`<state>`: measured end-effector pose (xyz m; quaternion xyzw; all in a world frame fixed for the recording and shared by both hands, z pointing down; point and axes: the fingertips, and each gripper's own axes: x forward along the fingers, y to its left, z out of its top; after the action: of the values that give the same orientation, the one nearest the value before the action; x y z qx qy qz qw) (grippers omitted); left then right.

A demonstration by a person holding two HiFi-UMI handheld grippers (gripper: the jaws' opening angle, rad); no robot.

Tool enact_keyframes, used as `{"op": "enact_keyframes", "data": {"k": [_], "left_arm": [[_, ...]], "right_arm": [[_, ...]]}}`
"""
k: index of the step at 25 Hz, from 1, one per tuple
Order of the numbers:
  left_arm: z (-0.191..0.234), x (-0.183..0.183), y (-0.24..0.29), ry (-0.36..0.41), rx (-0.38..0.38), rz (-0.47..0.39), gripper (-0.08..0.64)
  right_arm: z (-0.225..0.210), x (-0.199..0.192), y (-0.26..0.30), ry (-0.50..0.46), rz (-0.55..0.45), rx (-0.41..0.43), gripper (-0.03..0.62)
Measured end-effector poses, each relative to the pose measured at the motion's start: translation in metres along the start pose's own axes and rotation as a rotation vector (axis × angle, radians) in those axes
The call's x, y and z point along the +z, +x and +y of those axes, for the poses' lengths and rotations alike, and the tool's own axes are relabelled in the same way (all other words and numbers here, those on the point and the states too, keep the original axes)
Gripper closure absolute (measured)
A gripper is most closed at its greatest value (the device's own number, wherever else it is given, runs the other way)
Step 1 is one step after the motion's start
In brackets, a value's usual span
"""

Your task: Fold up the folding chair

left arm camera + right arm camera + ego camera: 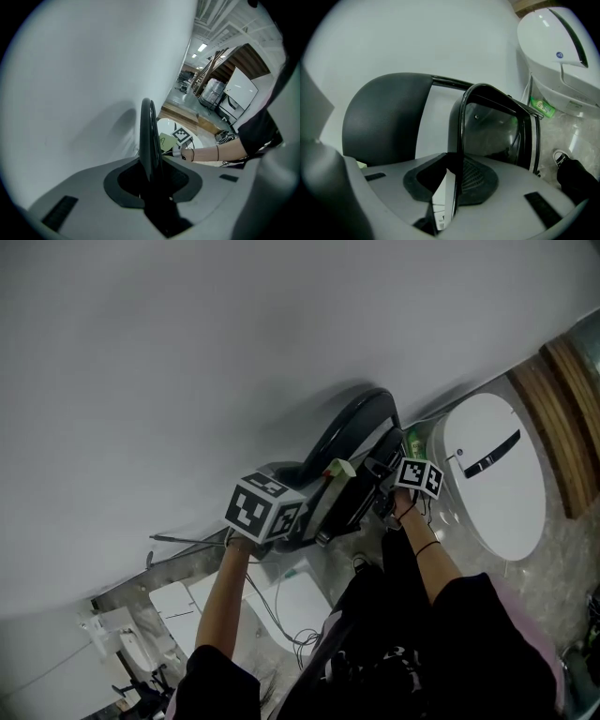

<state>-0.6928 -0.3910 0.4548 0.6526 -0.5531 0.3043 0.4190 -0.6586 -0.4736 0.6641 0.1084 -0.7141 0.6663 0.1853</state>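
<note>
Head view: the black tube-framed folding chair (356,423) sits far, close against the white wall (234,352), apparently folded flat.

Left gripper view: my left gripper (150,176) has its jaws clamped on the frame tube (147,136), likely bearing weight.

Right gripper view: my right gripper (457,180) has its jaws pinching the thin seat-side tube (461,140), steadying it.

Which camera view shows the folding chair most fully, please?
The right gripper view: the folding chair shows its dark rounded panel and black tube frame together. The head view shows only its curved top, the rest behind the marker cubes. The left gripper view shows one dark edge held in the left tongs.
</note>
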Motion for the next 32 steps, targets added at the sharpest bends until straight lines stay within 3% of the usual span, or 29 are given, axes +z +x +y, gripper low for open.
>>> {"op": "enact_keyframes", "data": {"k": [8, 14, 19, 22, 26, 32], "left_arm": [[0.003, 0.014, -0.011, 0.082, 0.008, 0.031, 0.463], [0.027, 0.030, -0.001, 0.127, -0.056, 0.083, 0.462], [0.024, 0.033, 0.003, 0.037, -0.134, 0.010, 0.463], [0.028, 0.034, 0.004, 0.026, -0.099, -0.011, 0.456], [0.037, 0.033, 0.001, -0.031, -0.063, -0.024, 0.393], [0.042, 0.019, -0.013, -0.077, -0.038, -0.061, 0.354]], "right_arm": [[0.016, 0.010, -0.005, 0.016, -0.079, 0.027, 0.526], [0.014, 0.026, 0.004, 0.062, -0.138, 0.017, 0.526], [0.013, 0.028, 0.002, 0.031, -0.138, 0.019, 0.526], [0.014, 0.027, 0.005, 0.010, -0.095, 0.021, 0.523], [0.022, 0.019, 0.003, -0.068, -0.024, -0.007, 0.428], [0.025, -0.007, -0.026, -0.109, 0.021, -0.004, 0.419]]}}
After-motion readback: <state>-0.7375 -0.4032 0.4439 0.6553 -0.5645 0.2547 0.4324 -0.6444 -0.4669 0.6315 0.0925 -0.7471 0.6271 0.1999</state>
